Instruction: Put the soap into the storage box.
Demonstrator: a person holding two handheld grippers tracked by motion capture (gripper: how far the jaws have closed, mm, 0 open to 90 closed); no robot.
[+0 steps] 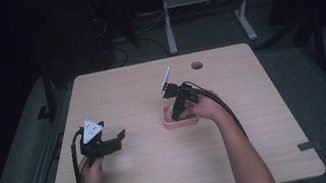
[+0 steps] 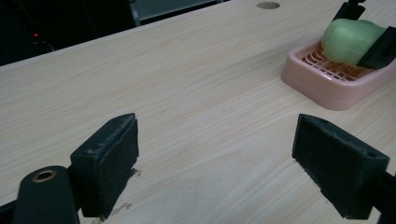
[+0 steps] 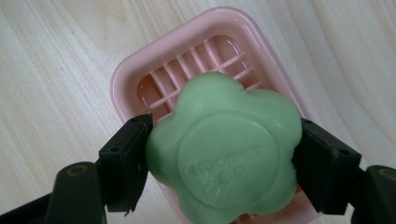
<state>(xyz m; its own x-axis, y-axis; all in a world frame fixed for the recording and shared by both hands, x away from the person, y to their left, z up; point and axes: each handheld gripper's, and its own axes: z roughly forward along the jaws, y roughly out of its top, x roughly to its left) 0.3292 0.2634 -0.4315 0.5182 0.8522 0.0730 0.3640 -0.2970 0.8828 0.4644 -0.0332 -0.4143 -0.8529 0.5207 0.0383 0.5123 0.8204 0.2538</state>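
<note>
- One pink soap dish (image 3: 140,79) with a slatted grid floor sits on the pale wooden counter (image 1: 155,174), a little right of the middle, and it is the one container out here.
- One green, flower-shaped soap bar (image 3: 224,149) is over the near part of that dish, pinched at its two sides; from the left gripper view it looks tilted up above the grid, though I cannot tell whether its lower edge touches the slats.
- Raised lettering is moulded into the round face of the soap, but it is too faint and soft for me to read.
- Right gripper (image 1: 179,105): its jaws are closed around the soap, a black pad pressed against each side, and the person's right hand (image 1: 207,108) holds it over the dish.
- Left gripper (image 2: 229,161): its jaws stand wide apart with nothing between them, low over bare wood at the near left of the counter, well apart from the dish, held by the left hand (image 1: 90,167).
- One round cable hole (image 1: 197,65) is cut in the counter near its far edge.
</note>
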